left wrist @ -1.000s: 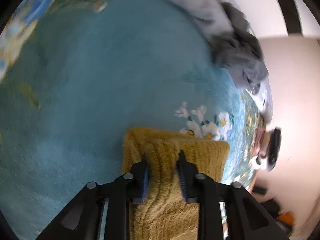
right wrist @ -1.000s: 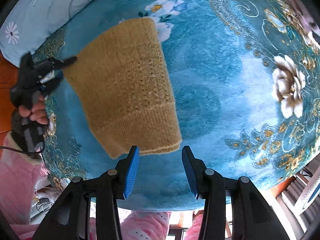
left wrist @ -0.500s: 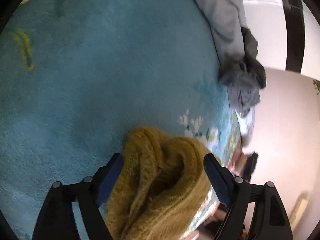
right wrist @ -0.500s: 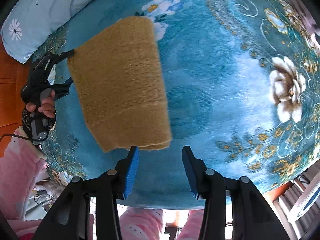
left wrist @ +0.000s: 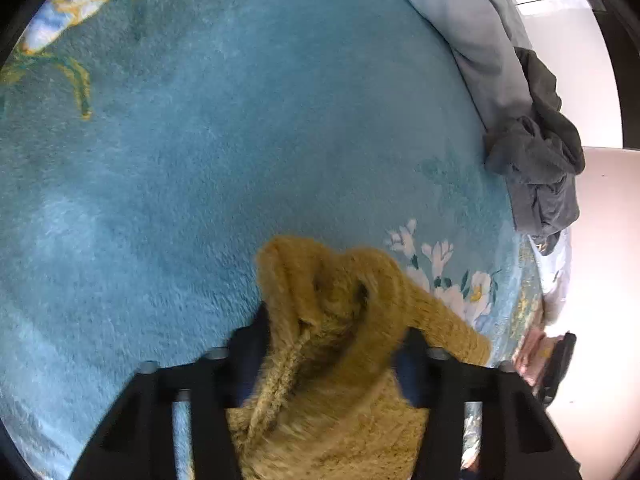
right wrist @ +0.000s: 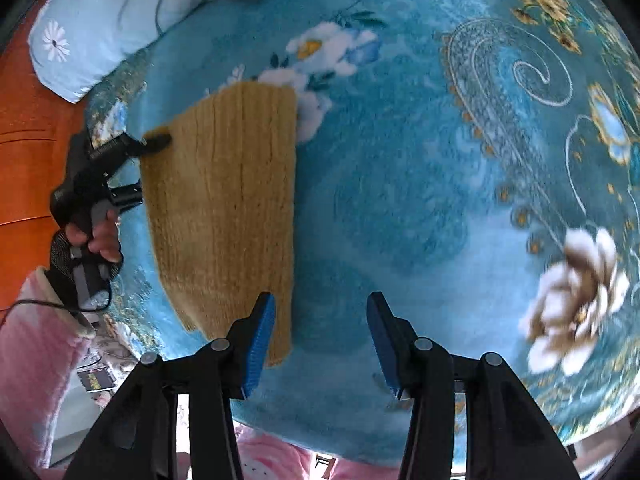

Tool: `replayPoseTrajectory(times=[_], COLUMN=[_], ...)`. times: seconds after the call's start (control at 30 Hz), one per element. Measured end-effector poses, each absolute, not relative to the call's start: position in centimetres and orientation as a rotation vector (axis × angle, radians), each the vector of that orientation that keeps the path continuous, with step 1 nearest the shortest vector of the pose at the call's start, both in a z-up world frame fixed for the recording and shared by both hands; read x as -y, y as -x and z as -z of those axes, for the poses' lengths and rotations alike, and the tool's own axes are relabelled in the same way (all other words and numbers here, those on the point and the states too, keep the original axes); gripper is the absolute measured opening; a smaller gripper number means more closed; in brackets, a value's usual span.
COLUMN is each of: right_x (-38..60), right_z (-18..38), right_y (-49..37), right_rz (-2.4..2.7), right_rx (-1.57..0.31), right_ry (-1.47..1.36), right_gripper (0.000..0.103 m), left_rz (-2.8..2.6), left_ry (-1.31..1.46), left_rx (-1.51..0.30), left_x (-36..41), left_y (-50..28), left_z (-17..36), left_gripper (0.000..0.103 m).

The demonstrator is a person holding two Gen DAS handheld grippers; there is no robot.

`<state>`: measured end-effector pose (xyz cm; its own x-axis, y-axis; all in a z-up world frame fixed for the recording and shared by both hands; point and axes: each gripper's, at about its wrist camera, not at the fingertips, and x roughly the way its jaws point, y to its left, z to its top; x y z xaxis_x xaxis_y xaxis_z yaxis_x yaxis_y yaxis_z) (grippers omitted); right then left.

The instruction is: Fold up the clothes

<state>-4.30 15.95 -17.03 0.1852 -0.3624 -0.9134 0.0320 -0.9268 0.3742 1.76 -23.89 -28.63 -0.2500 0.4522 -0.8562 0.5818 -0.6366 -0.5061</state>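
Teal plush blanket with white and gold flowers covers the bed, a pale blue pillow lies at its far edge, and a crumpled grey garment sits near the blanket's side. On the blanket lies the mustard knitted garment, already folded into a long strip whose long axis runs from the far flowers toward the near edge of the bed. The left gripper has one end of that strip bunched between its jaws, which are closing on it; in the left wrist view the wool hides the pads, so whether they already press firmly is hard to say, though the fabric looks gathered and lifted there. The right gripper hangs above the near end of the strip with its jaws apart and nothing between them; its left blue pad sits just over the strip's right corner, while the gap between the fingers is over bare blanket. So the garment lies a little to the left of the right gripper's line, and that gripper is the nearer one to the free near end. To take that end it would probably need to shift left and come down along the short edge.
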Motion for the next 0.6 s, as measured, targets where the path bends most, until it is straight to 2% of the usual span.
replayPoseTrajectory(times=[0.2,0.33,0.6], right_x=[-18.9,-20.6,-24.8], right_z=[18.0,17.2,14.7], right_y=[4.9,5.9,7.2], right_rz=[1.749,1.775,1.877], right_rx=[0.349,0.438,0.626], right_ry=[-2.187,-2.152,-2.056], right_gripper=[0.049,0.049,0.049], left_rz=[2.112,2.21,2.401], left_ry=[-1.781,-1.747,-1.702], left_rx=[-1.11,-0.979,-0.845], left_x=[21.4,18.0,8.0], left_y=[-3.3,-4.5,-5.7], left_z=[23.1,17.3,6.8], left_gripper=[0.033,0.032,0.03])
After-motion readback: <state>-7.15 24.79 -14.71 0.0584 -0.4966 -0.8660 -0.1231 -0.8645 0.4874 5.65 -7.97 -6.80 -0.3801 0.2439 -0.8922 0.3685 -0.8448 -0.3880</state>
